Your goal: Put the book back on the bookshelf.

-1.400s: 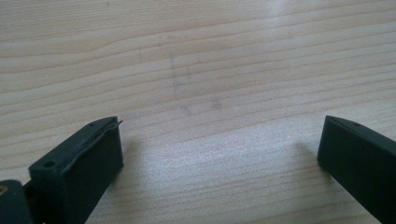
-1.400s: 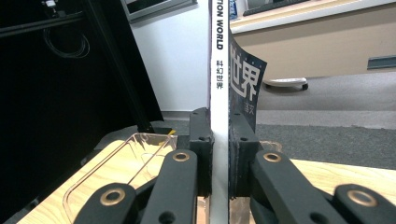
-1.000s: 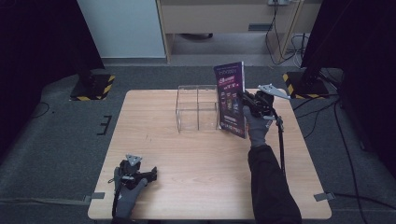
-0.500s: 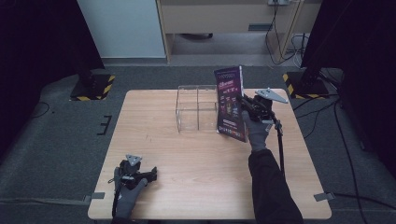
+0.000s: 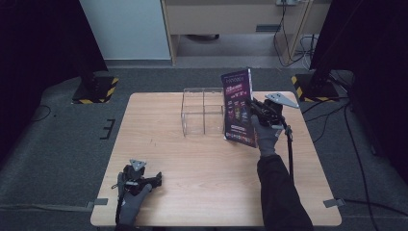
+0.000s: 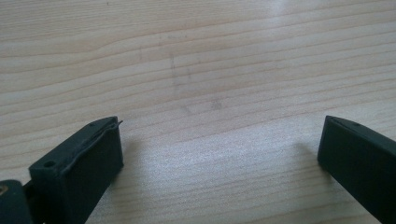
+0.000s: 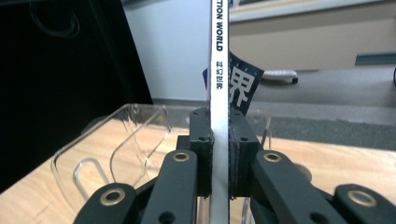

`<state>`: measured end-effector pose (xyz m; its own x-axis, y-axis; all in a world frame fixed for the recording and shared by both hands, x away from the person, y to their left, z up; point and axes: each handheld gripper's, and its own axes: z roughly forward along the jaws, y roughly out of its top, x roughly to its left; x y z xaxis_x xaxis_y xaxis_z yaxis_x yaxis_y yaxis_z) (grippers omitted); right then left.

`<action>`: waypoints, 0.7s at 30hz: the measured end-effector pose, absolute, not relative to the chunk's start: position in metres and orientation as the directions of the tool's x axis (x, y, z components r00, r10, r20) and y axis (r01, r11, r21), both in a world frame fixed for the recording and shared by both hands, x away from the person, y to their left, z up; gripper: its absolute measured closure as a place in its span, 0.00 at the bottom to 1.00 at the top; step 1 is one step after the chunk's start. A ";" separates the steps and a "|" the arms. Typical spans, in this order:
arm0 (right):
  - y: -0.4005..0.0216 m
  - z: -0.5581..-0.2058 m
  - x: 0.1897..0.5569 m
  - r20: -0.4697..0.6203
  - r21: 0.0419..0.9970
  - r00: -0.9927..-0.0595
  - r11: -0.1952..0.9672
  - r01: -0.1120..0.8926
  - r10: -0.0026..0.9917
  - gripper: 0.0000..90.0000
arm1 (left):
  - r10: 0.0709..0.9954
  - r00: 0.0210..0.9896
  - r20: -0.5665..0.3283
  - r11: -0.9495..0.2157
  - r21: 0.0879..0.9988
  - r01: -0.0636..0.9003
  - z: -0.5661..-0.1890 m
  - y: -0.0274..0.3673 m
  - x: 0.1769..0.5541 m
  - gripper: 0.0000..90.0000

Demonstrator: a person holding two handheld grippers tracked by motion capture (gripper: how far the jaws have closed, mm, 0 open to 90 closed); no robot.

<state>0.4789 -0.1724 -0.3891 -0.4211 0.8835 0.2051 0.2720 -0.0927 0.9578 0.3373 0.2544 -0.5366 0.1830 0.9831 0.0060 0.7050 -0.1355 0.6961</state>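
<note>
One magazine, one clear holder, two grippers of mine on one table.

I count a single magazine (image 5: 239, 108), purple-covered with a white spine, and a single clear acrylic holder (image 5: 202, 111) split into two compartments. I carry two grippers: my right gripper (image 5: 257, 108) and my left gripper (image 5: 144, 180), each with two black jaws and one trailing cable. There is one wooden table (image 5: 192, 192). On the floor behind it I count two stand bases with yellow-and-black hazard stripes (image 5: 94, 89), one at each far corner.
</note>
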 end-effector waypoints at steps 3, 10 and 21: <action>-0.169 -0.385 0.482 0.195 0.964 -0.416 -0.097 0.246 0.888 0.92 | 0.983 0.183 0.007 -0.136 0.696 0.705 -0.537 0.255 0.337 0.00; -0.166 -0.386 0.485 0.185 0.975 -0.408 -0.116 0.188 0.894 0.92 | 0.983 0.185 0.007 -0.137 0.696 0.704 -0.537 0.255 0.337 0.00; -0.164 -0.381 0.490 0.193 0.979 -0.418 -0.143 0.148 0.888 0.92 | 0.983 0.186 0.007 -0.138 0.696 0.704 -0.537 0.255 0.338 0.00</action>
